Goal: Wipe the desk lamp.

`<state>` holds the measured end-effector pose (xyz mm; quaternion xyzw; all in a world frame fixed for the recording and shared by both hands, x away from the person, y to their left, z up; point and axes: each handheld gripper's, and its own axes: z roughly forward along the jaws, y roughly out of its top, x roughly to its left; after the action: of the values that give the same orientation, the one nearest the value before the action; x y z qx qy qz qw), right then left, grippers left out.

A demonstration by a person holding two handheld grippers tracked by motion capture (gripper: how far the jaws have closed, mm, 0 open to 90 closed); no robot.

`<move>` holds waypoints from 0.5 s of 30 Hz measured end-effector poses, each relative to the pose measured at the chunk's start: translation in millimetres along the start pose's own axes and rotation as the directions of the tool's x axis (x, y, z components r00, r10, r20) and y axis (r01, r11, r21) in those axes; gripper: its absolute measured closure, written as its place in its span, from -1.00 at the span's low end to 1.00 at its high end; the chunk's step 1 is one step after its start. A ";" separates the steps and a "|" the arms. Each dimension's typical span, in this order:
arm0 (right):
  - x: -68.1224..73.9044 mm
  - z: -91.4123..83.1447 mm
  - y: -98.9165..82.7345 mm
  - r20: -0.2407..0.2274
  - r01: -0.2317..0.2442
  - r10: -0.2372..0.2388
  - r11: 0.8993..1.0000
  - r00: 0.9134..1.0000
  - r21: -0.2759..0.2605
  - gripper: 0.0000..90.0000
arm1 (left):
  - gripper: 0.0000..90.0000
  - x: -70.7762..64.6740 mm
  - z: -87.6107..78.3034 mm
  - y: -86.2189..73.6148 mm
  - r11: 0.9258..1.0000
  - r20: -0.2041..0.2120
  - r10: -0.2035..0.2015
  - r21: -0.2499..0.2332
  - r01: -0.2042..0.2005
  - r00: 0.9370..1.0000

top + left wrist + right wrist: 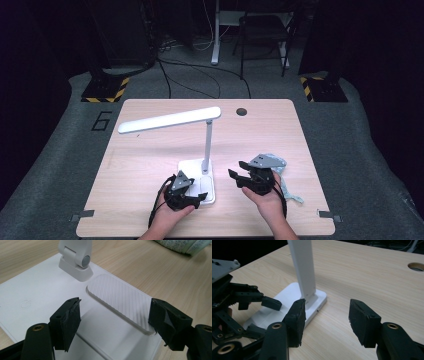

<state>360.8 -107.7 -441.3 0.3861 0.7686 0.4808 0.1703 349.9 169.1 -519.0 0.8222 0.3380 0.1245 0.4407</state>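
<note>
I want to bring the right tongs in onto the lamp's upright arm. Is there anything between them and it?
Nothing visible stands between the right tongs and the lamp arm: bare table lies there. The left tongs sit open over the lamp base, on the arm's far side. The cloth lies behind the right hand.

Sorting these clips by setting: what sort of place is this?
Probably a lab or recording studio: a lone wooden table on grey carpet, hazard-striped stand bases, loose floor cables, dark surroundings.

Left claw [192,192] and right claw [241,176] both gape, empty.
</note>
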 end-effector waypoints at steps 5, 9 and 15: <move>16.1 10.7 10.5 -0.022 0.051 -0.051 0.999 0.998 0.003 0.09 | -0.35 0.6 -0.3 -0.4 0.999 -0.006 -0.038 -0.013 0.038 0.999; 25.5 20.9 16.8 -0.043 0.082 -0.082 0.997 0.996 0.001 0.10 | -0.29 4.1 -3.2 0.0 0.999 -0.010 -0.053 -0.005 0.053 0.999; 30.6 37.2 22.4 -0.039 0.108 -0.107 0.994 0.993 0.009 0.16 | -0.26 11.6 -11.2 2.0 0.999 -0.023 -0.047 -0.011 0.046 0.999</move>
<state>374.4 -56.6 -436.2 0.3356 0.7941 0.4741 0.1787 353.7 183.2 -512.0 0.8104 0.3615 0.1255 0.4437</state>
